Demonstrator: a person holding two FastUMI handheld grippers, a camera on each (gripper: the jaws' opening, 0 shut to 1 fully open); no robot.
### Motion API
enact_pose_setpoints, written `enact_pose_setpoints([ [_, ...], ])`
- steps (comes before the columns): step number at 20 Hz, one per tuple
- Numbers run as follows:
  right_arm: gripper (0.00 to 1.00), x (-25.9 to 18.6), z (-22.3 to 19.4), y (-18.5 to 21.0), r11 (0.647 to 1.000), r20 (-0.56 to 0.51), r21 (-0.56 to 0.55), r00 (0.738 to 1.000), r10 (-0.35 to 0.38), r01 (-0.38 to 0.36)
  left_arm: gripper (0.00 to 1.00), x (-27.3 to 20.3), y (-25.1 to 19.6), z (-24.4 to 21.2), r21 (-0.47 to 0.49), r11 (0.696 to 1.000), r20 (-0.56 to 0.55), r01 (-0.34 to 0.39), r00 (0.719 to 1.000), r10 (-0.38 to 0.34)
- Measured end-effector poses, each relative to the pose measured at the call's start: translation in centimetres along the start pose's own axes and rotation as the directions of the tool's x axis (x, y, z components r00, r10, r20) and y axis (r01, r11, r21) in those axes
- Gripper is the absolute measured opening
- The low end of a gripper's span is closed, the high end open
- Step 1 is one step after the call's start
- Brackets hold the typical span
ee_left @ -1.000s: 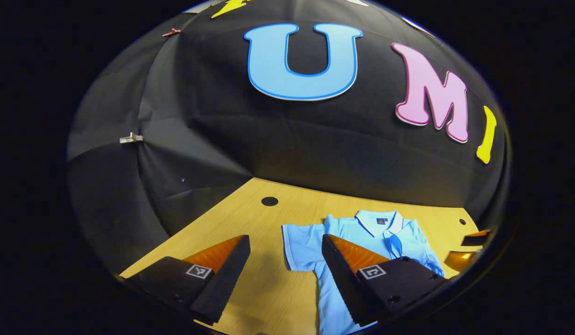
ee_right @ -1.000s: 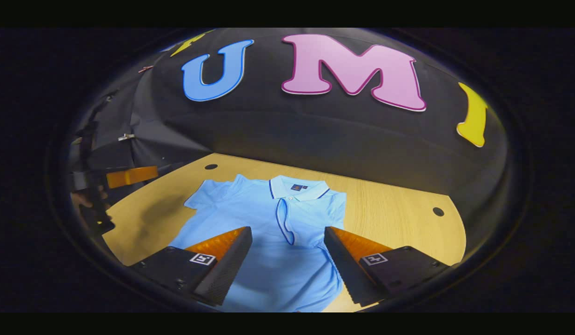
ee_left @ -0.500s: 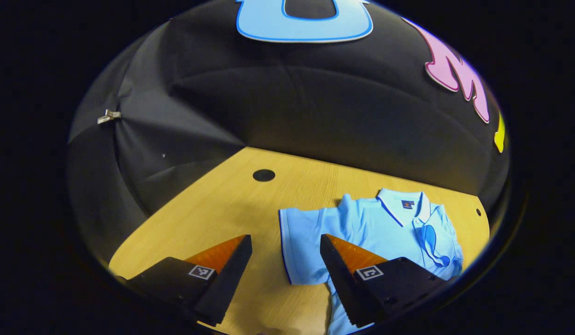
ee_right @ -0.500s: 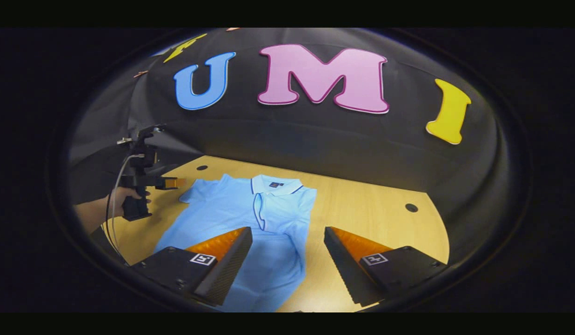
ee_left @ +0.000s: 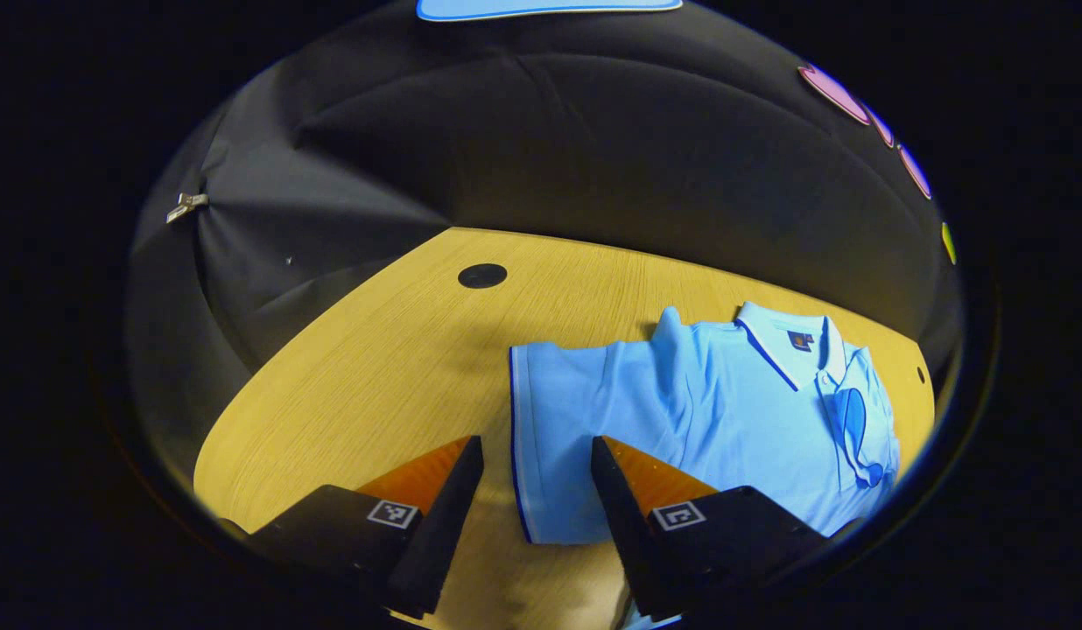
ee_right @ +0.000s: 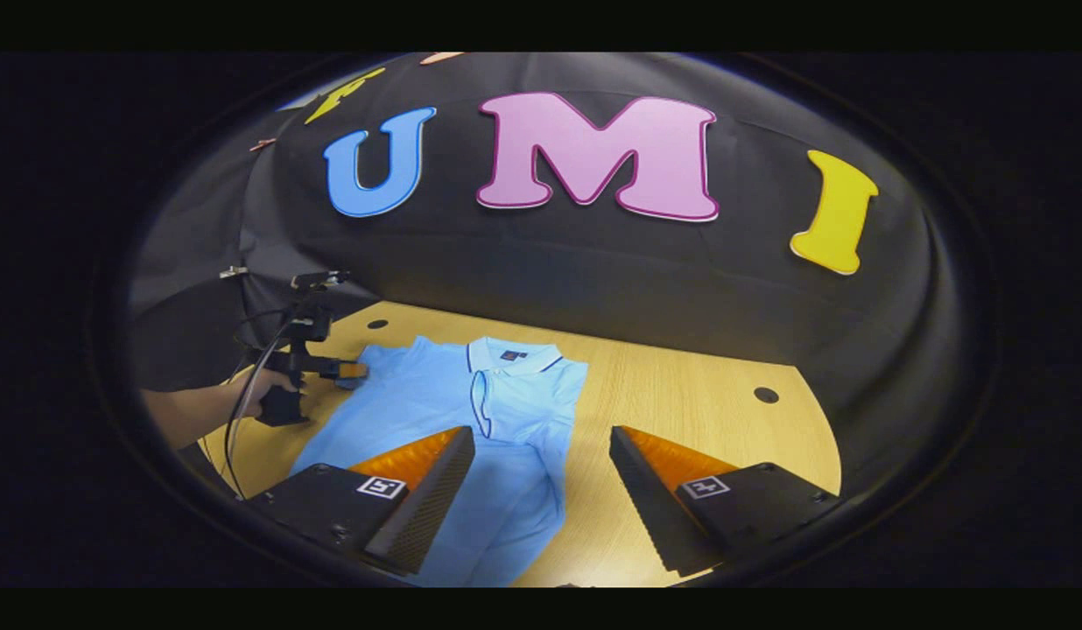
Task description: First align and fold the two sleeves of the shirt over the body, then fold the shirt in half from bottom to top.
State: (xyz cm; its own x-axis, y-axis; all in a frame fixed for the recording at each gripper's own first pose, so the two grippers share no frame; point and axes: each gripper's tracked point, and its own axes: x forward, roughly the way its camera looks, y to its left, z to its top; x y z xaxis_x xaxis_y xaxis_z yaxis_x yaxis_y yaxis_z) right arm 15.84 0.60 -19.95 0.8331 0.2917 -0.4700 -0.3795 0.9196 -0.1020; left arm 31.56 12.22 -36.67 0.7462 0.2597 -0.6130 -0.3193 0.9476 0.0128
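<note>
Between the parted fingers of the left hand-held gripper (ee_left: pixel 535 455), the sleeve (ee_left: pixel 563 411) cuff is lying flat on the surface (ee_left: pixel 375 350), its edge running along the fingers. Farther off, the right hand-held gripper (ee_right: pixel 541 446) is hovering open over the shirt (ee_right: pixel 471 420) body.

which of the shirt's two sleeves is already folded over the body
The sleeve on the right gripper's side lies folded over the shirt. The other sleeve lies spread flat on the table, between the left gripper's open fingers.

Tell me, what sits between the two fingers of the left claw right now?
In the left gripper view, the cuff edge of the shirt's outspread sleeve lies between the open left claw, with bare wooden table beside it.
</note>
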Motion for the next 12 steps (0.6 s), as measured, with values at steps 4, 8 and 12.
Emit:
enact_pose_setpoints([
  [4, 0.96, 0.1, -1.3, 0.0, 1.0, -0.014, 0.027, 1.0, -0.004, 0.004, 0.48, 0.4, -1.1, 0.2, -0.006, 0.999, 0.016, 0.035, 0.999, -0.035],
  [8, 0.98, 0.1, -2.8, -0.2, 0.999, -0.036, 0.042, 0.999, -0.013, 0.014, 0.13, 0.4, -2.0, 0.6, -0.026, 0.997, 0.031, 0.073, 0.997, -0.072],
  [12, 0.98, 0.0, -3.9, -0.9, 0.998, -0.047, 0.051, 0.998, -0.031, 0.033, 0.07, 0.3, -2.1, 0.8, -0.031, 0.997, 0.037, 0.072, 0.997, -0.07],
])
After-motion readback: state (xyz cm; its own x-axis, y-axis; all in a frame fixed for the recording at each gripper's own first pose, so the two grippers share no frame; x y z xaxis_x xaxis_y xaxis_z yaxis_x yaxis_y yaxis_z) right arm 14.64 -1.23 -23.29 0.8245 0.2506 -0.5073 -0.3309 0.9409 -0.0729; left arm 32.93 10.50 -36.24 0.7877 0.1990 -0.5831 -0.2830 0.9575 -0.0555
